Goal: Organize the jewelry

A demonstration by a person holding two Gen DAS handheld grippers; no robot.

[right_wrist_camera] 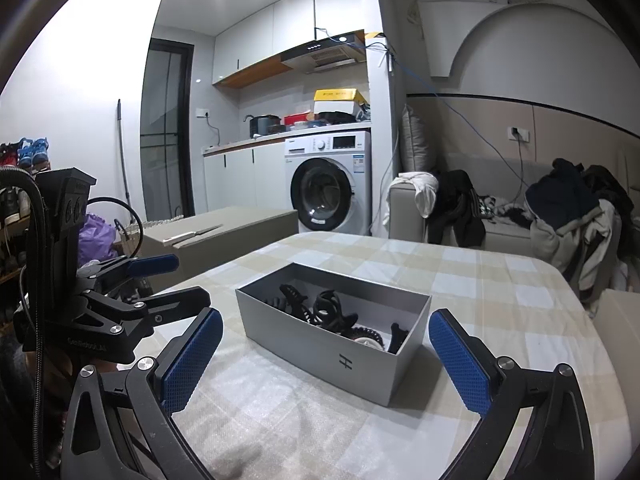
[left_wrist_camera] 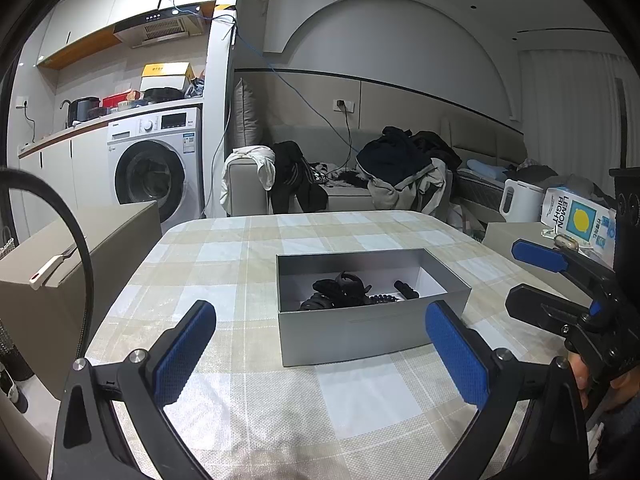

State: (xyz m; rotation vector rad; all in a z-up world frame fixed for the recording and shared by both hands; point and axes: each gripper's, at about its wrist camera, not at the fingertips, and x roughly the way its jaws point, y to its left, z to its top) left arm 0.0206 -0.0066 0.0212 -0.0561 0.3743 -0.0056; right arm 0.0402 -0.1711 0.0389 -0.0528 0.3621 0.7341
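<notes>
A grey open box (left_wrist_camera: pixel 352 332) stands on the checked tablecloth (left_wrist_camera: pixel 224 256); it also shows in the right wrist view (right_wrist_camera: pixel 320 344). Inside lie black hair claws (left_wrist_camera: pixel 344 286) and a black beaded bracelet (left_wrist_camera: pixel 384 298); the claws (right_wrist_camera: pixel 320 308) also show in the right wrist view. My left gripper (left_wrist_camera: pixel 320 336) is open and empty, just short of the box's near wall. My right gripper (right_wrist_camera: pixel 326 344) is open and empty, facing the box's corner. The right gripper (left_wrist_camera: pixel 532 276) appears at the right of the left wrist view, the left gripper (right_wrist_camera: pixel 176 280) at the left of the right wrist view.
A beige cabinet (left_wrist_camera: pixel 80 256) with a knife on it stands left of the table. A sofa (left_wrist_camera: pixel 352 192) piled with clothes is behind. A white jug (left_wrist_camera: pixel 520 200) and a lemon carton (left_wrist_camera: pixel 576 220) stand at the right. A washing machine (right_wrist_camera: pixel 332 180) is at the back.
</notes>
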